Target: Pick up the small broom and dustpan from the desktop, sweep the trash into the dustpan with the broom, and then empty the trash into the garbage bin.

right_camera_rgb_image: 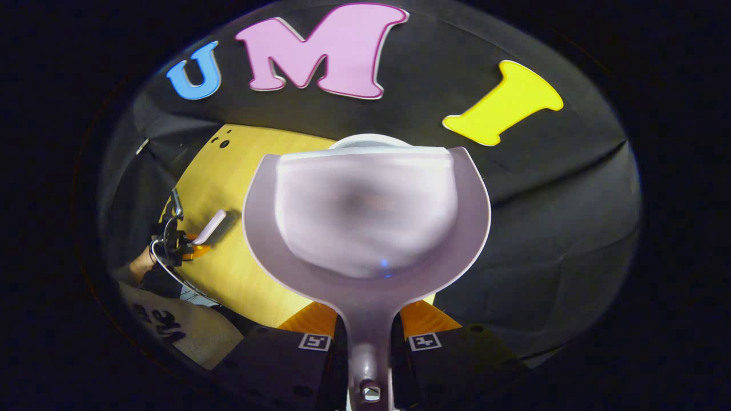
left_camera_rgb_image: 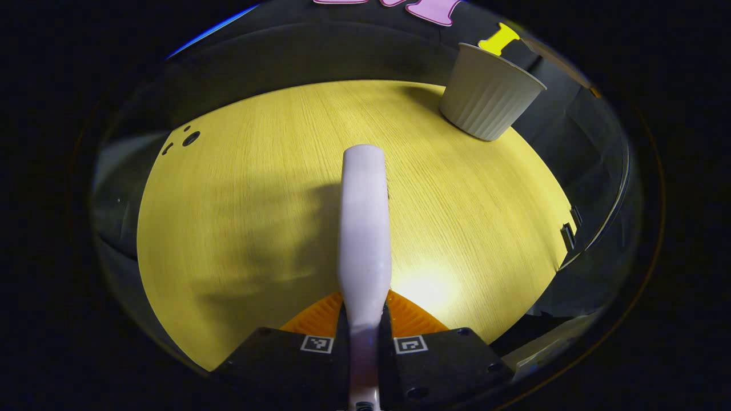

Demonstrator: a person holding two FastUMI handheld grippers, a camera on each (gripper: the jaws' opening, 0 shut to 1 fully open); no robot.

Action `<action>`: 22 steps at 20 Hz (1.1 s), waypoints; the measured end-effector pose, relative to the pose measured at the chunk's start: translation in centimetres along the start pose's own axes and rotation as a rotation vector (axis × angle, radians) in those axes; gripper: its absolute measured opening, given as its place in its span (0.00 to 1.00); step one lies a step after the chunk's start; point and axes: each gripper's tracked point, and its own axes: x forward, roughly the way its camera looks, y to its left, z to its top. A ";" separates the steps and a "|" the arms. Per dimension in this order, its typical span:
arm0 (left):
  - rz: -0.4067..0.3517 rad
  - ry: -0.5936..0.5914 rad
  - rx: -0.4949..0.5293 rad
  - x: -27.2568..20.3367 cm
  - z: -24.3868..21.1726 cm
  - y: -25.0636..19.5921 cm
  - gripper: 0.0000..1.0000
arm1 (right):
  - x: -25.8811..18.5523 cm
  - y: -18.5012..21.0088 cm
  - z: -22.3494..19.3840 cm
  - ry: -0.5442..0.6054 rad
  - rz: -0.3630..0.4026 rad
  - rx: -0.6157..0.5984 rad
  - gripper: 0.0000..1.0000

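Observation:
My left gripper [left_camera_rgb_image: 364, 313] is shut on the pale handle of the small broom [left_camera_rgb_image: 364, 228], which points forward low over the yellow desktop [left_camera_rgb_image: 240, 188]. The white ribbed garbage bin [left_camera_rgb_image: 489, 94] stands at the table's far right corner. My right gripper [right_camera_rgb_image: 368, 321] is shut on the stem of the pale dustpan [right_camera_rgb_image: 365, 217], whose scoop is raised in front of the camera. A curved white rim, probably the garbage bin [right_camera_rgb_image: 368, 138], peeks out just behind the pan's front edge. In the right gripper view, the left gripper [right_camera_rgb_image: 181, 244] and broom [right_camera_rgb_image: 210, 226] sit far left, held by a hand [right_camera_rgb_image: 139, 264].
Small dark holes [left_camera_rgb_image: 190, 138] mark the desktop's far left corner. Black brackets [left_camera_rgb_image: 569, 233] sit on its right edge. The booth's black cloth wall [right_camera_rgb_image: 542, 228] hangs behind and to the right of the table. A sleeve [right_camera_rgb_image: 171, 325] shows at lower left.

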 end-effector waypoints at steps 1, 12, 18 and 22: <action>0.003 0.000 -0.002 -0.1 0.0 0.1 0.24 | 0.3 1.4 -0.9 -0.006 0.012 -0.006 0.34; 0.035 0.012 -0.015 0.3 0.0 0.9 0.24 | 10.2 16.9 -10.4 0.023 0.144 -0.037 0.34; 0.051 0.022 -0.012 0.9 0.1 1.1 0.24 | 20.6 21.9 -15.2 0.090 0.149 -0.027 0.35; 0.060 0.033 -0.016 1.2 0.0 0.9 0.24 | 24.7 24.0 -16.0 0.111 0.147 0.037 0.39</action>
